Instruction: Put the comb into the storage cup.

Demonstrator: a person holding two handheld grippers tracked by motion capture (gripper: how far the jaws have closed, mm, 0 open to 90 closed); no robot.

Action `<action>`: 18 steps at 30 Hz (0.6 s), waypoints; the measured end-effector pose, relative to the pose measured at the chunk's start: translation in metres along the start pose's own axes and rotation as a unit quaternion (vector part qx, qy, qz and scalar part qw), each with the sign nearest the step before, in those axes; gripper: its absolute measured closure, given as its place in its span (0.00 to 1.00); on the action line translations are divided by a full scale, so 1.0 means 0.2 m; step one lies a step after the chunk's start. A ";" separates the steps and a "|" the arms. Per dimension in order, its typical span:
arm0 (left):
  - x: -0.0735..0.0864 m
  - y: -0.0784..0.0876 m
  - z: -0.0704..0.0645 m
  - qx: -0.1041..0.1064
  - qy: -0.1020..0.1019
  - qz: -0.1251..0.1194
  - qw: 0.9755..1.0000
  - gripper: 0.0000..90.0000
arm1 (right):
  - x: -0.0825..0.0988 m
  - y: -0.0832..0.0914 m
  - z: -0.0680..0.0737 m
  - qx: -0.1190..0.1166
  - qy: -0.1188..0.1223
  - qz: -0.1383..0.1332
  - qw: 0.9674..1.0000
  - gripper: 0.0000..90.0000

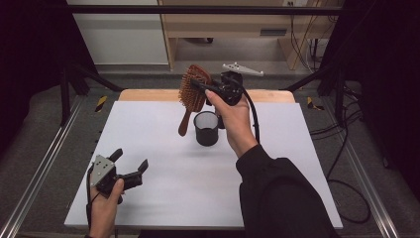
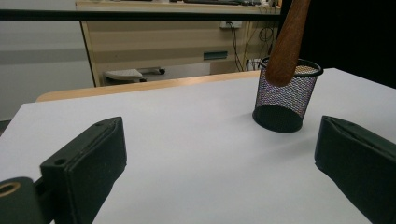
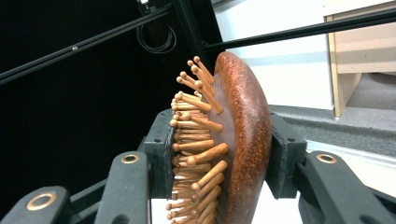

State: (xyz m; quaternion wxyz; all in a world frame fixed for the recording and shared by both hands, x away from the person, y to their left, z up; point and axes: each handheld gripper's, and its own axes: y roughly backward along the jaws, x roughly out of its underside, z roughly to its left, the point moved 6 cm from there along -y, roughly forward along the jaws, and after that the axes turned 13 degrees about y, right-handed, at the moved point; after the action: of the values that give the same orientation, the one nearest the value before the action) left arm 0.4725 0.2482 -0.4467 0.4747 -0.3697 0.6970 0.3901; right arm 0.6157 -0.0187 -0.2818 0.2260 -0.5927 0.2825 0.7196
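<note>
- The wooden hairbrush [image 1: 192, 89] is up in the air above the black mesh cup [image 1: 206, 128], head on top, handle hanging down so its tip sits just over the cup's left rim.
- The right tool [image 1: 202, 87] is clamped across the brush head, one pad on the smooth back, the other against the pins [image 3: 198, 135], as the right gripper view shows it.
- My guess on handling: pretty light and stiff, varnished wood with a rounded, speckled reddish back that looks slick. The pins look like they sit in a soft cushion, so that side probably gives a bit and the brush could twist in the grip.
- The handle is a slim tapered stick, likely the safer spot to hold, but it's the end going into the cup, so the head grip makes sense.
- The cup is thin wire mesh, open top, round, probably light enough to tip if the handle knocks the rim.
- The left tool [image 1: 129, 166] rests low on the white surface [image 1: 163, 188], well to the near left of the cup, jaws spread wide with nothing between them.
</note>
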 end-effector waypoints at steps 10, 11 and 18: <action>0.02 -0.01 0.02 -0.005 0.003 -0.006 1.000 0.03 | -0.05 -0.01 -0.07 -0.002 -0.016 -0.011 1.000 0.58; 0.02 -0.01 0.03 -0.006 0.006 -0.008 1.000 0.03 | -0.05 -0.01 -0.07 -0.001 -0.016 -0.012 1.000 0.58; 0.04 -0.01 0.02 -0.009 -0.001 -0.010 1.000 0.03 | -0.11 -0.01 -0.09 0.000 -0.008 -0.030 1.000 0.58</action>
State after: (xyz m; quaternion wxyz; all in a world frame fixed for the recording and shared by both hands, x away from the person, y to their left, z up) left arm 0.4743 0.2492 -0.4550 0.4763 -0.3809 0.6887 0.3921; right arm 0.6345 -0.0282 -0.2635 0.2494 -0.5952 0.2633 0.7171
